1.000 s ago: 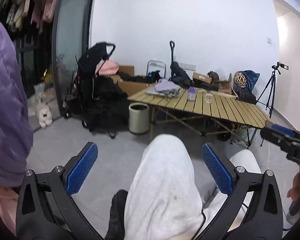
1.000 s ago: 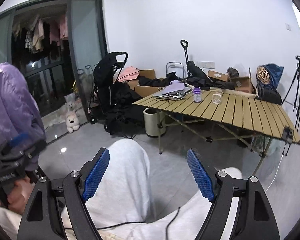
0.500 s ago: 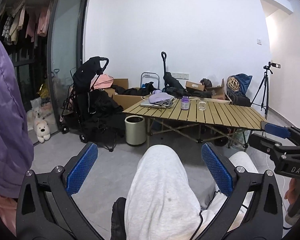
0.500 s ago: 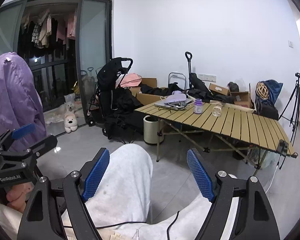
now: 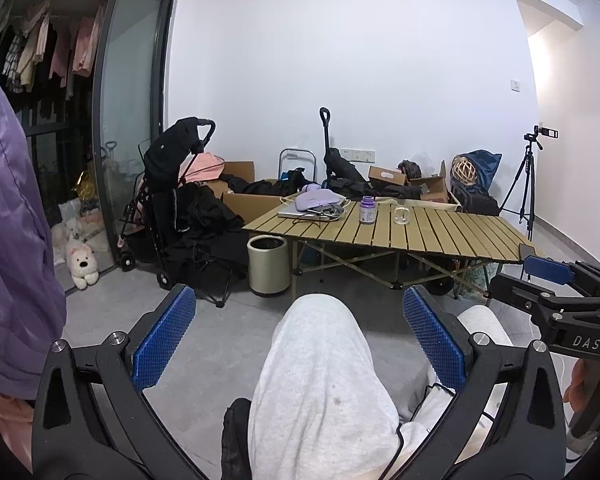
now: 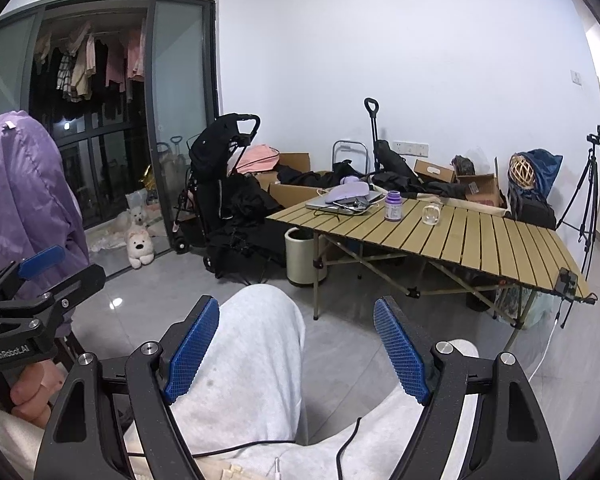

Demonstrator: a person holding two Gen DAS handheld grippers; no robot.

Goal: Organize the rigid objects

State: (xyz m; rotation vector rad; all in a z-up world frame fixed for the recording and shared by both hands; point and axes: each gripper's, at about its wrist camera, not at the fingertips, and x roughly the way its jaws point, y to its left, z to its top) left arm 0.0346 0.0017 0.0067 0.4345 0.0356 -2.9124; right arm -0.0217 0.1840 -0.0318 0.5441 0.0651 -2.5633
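Note:
A slatted wooden folding table stands a few steps ahead. On it are a purple jar, a small clear glass cup and a laptop under a lilac object. My left gripper is open and empty above the person's grey-trousered knee. My right gripper is open and empty, also over the lap. Each gripper shows at the edge of the other's view.
A beige bin stands by the table's left leg. A black stroller, cardboard boxes and dark bags line the back wall. A tripod stands right. A plush dog lies by the glass door. A phone sits on the table's near corner.
Both views have tilted upward and steadied, so the table sits lower in frame. Both grippers stay open and empty over the lap.

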